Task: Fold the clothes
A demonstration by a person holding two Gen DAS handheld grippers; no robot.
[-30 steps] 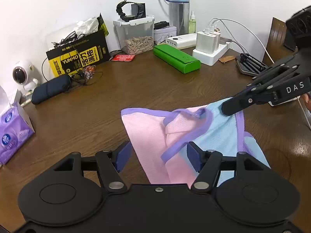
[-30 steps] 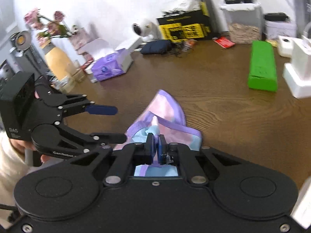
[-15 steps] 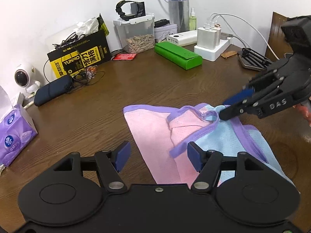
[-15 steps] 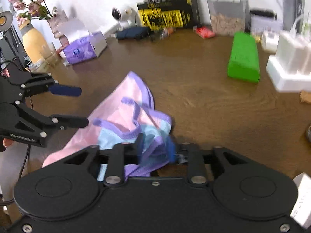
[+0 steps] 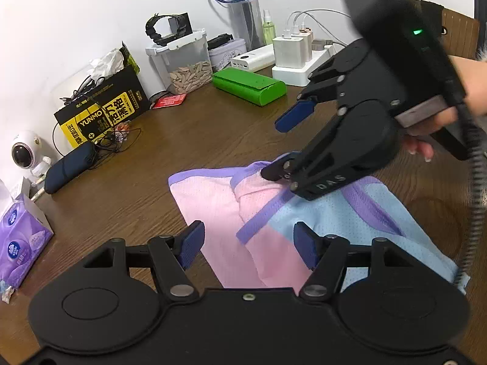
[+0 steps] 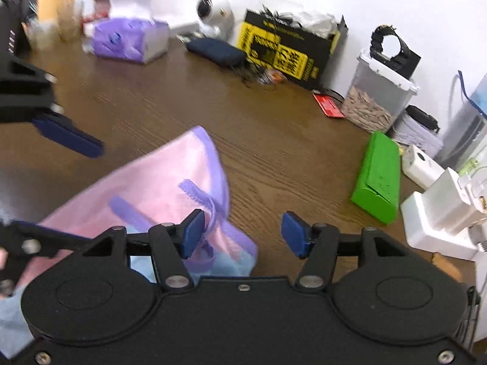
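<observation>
Wooden table (image 5: 194, 140), bearing a pink-and-blue garment (image 5: 274, 228) at its near centre. Left gripper (image 5: 248, 245): fingers spread, over the garment's 6 o'clock edge. Right gripper (image 5: 284, 147): fingers parted, lower one touching the garment's 12 o'clock purple trim. Green case (image 5: 249, 83) at 12 o'clock.

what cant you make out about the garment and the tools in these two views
- Garment, left wrist view: its near edge is hidden behind the left tool body, so its full shape is unknown.
- Right tool, left wrist view: its lower fingertip lies against the cloth; whether it presses down is unclear.
- Right wrist view: motion blur smears the garment and the left tool's fingers at the left edge.
</observation>
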